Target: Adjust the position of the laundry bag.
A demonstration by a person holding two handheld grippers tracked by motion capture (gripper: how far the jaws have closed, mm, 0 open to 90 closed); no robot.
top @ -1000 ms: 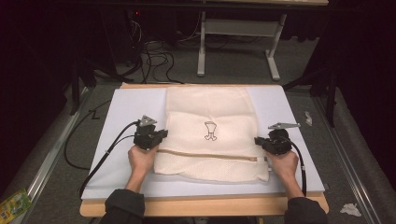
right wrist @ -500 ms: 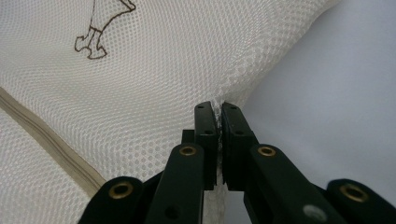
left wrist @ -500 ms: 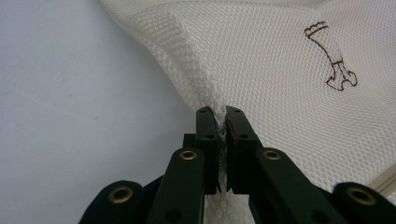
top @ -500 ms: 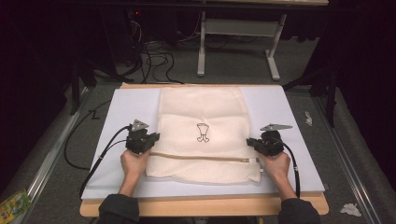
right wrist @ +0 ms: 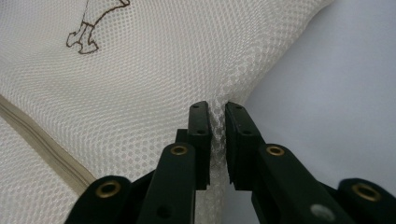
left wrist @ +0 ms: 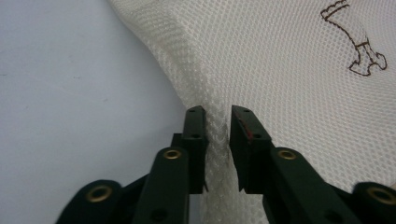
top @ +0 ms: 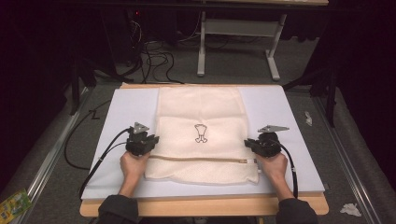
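A cream mesh bag [top: 201, 112] lies flat on the white board [top: 126, 112], with a brown printed figure [top: 200, 133] and a tan zipper [top: 201, 159] near its front edge. My left gripper [top: 152, 140] is at the bag's left edge and my right gripper [top: 247, 143] at its right edge. In the left gripper view the jaws [left wrist: 217, 114] stand parted around a raised fold of mesh [left wrist: 217, 140]. The right gripper [right wrist: 216, 109] shows a narrower gap with a mesh fold [right wrist: 217, 130] in it. Both pairs of jaws have just been opening.
The board rests on a wooden table [top: 201, 205]. A cable [top: 100, 158] trails from the left gripper off the board's left side. A metal table frame [top: 238, 42] and floor cables [top: 154, 51] lie beyond the far edge. Paper scraps [top: 350, 209] lie on the floor at right.
Both grippers and the bag have shifted slightly to the left. The bag now lies flatter, and both pairs of jaws have parted around the mesh folds.
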